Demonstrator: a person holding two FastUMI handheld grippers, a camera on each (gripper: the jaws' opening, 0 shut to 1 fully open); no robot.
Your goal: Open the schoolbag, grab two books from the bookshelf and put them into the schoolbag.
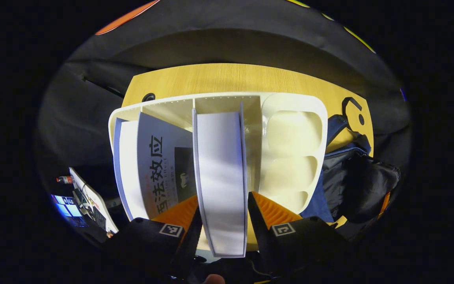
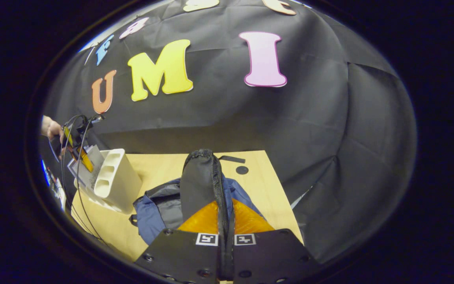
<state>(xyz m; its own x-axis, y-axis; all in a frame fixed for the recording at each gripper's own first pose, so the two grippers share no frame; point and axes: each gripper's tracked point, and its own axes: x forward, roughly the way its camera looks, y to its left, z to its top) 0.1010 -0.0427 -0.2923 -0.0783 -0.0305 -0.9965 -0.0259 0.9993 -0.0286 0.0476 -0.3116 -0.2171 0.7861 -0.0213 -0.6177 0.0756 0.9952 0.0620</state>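
Note:
In the left gripper view a white bookshelf stands on the wooden table. A white book stands upright in its middle slot, and my left gripper is shut on that book's near edge, one finger on each face. A grey-covered book leans in the slot to the left. The blue and grey schoolbag lies right of the shelf. In the right gripper view my right gripper is shut on the schoolbag's black zippered flap and holds it up above the bag's body.
The right gripper view also has the bookshelf at the table's left end, with a hand holding the other gripper over it. Bare table lies right of the bag. Off the table edge are a white board and screens.

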